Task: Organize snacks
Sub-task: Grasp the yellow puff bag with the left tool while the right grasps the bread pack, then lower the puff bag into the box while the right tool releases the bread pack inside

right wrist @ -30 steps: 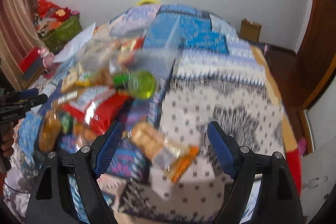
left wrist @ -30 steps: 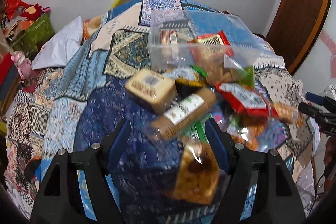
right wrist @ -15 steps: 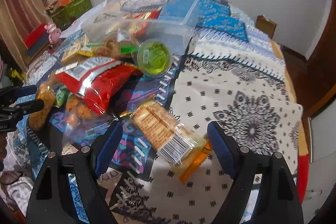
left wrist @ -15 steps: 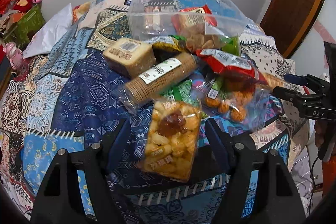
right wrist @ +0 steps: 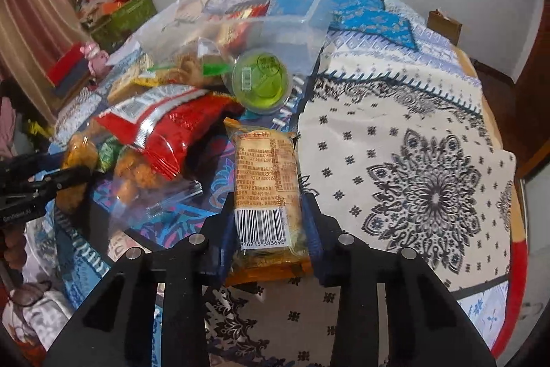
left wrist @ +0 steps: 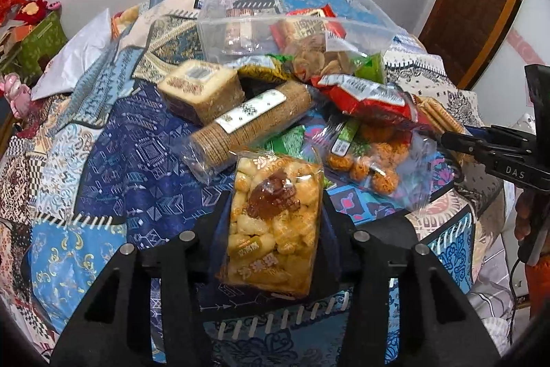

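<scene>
Between the fingers of the left gripper [left wrist: 271, 229], near the front edge of the bed, lies a clear bag of puffed rice snacks [left wrist: 273, 222]; the jaws press its 2 long sides. Judged light, crinkly and crushable: hold at mid-body with mild force only, since the film may slip.

Right gripper [right wrist: 270, 229] is clamped on an orange biscuit packet [right wrist: 266, 191], barcode end nearest the camera, the jaws on its 2 long edges. Packet looks stiffer, a stacked row inside, but brittle; a grip at the barcode end leaves the far end free to droop. Whether either item is lifted clear of the bedspread [right wrist: 422, 167] cannot be told.

Both grippers point forward and downward over the bed's front edge, the left one set to the pile's left, the right one to its right, well apart.

Beyond them the pile holds a red foil bag [right wrist: 172, 126], a green cup [right wrist: 263, 81], a round cracker sleeve [left wrist: 251, 126] and a boxed cake [left wrist: 201, 90]. Behind it, toward the bed's far edge, stands a clear plastic bin [left wrist: 240, 33], partly filled, judged the destination.
</scene>
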The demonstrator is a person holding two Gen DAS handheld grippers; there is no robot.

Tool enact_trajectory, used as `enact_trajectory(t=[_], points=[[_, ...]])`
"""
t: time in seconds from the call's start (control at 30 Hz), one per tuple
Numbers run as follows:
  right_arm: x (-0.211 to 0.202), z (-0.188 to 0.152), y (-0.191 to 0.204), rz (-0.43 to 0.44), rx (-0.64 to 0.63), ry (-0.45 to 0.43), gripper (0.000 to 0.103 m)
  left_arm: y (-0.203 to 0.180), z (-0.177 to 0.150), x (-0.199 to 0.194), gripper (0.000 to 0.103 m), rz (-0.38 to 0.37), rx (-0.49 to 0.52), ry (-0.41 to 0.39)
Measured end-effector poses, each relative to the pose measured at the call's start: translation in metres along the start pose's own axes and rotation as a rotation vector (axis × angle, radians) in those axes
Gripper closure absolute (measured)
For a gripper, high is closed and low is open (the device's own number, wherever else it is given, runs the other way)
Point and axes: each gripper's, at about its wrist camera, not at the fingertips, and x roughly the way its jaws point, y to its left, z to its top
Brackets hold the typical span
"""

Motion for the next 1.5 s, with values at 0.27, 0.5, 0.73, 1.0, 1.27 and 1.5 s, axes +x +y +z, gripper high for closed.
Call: enact_trajectory(t=[0.27,0.5,0.73,1.0,1.27,1.5], points=[[-0.031,0.024,-0.001,-0.006,0.024,-0.112,0.07,0.001,0.024,-0.026,0.056,0.006,-0.001,-0.101],[-0.049,0.055,0.006,-0.003,0.027,-0.214,0.07,0.011,0.068,-0.037,0.057,-0.014,-0.03,-0.182],[-0.046,0.09,0.011,-0.016,0.035,-0.284,0.07,0.012,0.115,-0.032,0.057,-0.024,-0.037,-0.238],[-0.025,0.122,0.008,-0.014,0.058,-0.314,0.07,0.011,0.161,-0.002,0.057,-0.02,-0.03,-0.255],[0.01,0.144,0.005,-0.013,0.074,-0.292,0.07,0.015,0.194,0.036,0.057,-0.029,-0.037,-0.221],[0.046,0.156,0.005,-0.016,0.067,-0.232,0.07,0.016,0.205,0.079,0.057,-0.013,-0.033,-0.16]])
